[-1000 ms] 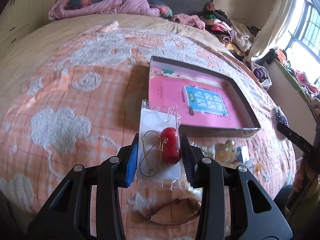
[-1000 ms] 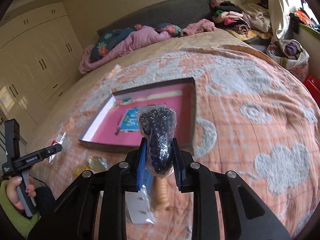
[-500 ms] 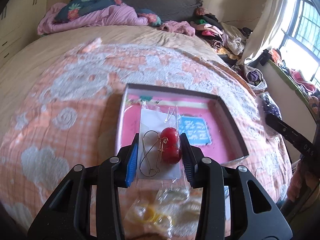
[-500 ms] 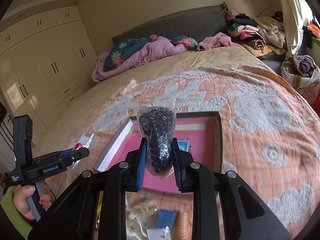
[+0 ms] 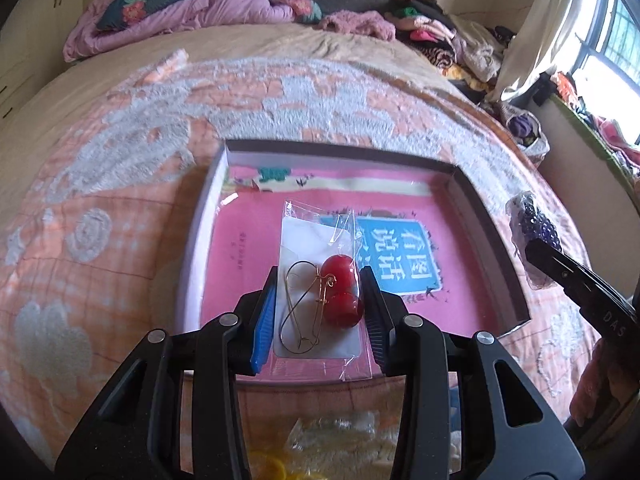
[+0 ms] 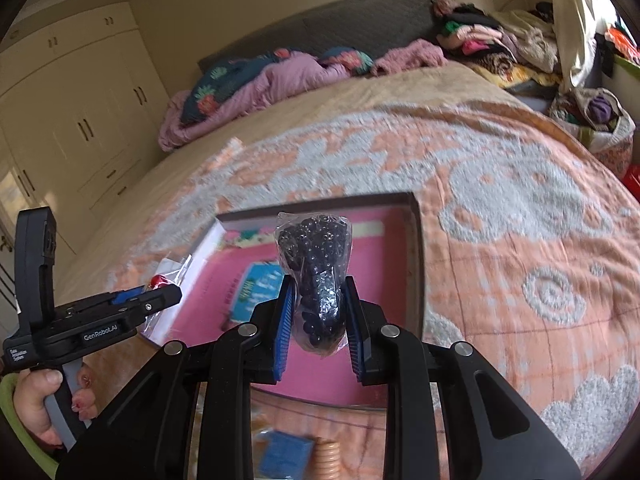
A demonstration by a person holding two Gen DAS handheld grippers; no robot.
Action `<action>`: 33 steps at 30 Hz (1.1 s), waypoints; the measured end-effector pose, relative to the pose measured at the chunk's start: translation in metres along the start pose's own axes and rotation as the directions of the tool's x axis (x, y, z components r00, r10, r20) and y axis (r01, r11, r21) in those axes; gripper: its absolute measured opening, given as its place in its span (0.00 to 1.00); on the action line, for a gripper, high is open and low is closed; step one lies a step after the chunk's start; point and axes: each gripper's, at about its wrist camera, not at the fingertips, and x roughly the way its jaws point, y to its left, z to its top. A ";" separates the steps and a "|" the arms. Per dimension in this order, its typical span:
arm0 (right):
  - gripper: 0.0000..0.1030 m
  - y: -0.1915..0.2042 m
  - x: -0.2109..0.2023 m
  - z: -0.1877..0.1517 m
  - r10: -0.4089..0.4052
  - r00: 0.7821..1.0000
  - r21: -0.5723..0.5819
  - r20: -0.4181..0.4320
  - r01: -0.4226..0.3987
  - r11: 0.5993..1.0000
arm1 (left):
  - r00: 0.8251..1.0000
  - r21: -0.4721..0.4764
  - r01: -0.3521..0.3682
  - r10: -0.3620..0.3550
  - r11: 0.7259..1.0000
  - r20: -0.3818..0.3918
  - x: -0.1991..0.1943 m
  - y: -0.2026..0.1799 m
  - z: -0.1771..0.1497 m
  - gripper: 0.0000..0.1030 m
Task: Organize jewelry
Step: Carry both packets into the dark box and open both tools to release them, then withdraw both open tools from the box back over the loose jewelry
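Orange bedspread fills my view as my left gripper clamps a clear packet of red bead earrings between its fingers, above the near end of a pink-lined box. My right gripper pinches a bag of dark beads, its top jutting past the fingertips over the same box.

bed w/ shallow pink box, loose packets

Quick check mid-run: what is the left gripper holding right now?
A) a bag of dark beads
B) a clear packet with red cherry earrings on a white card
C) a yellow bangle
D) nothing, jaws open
B: the left gripper is shut on the clear earring packet above the pink box; the dark bead bag is in the right gripper.
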 end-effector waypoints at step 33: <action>0.68 -0.018 -0.014 -0.010 -0.026 0.998 0.062 0.054 0.023 0.998 | 0.998 0.008 -0.069 0.069 0.998 -0.008 0.000 -0.012 -0.016 0.65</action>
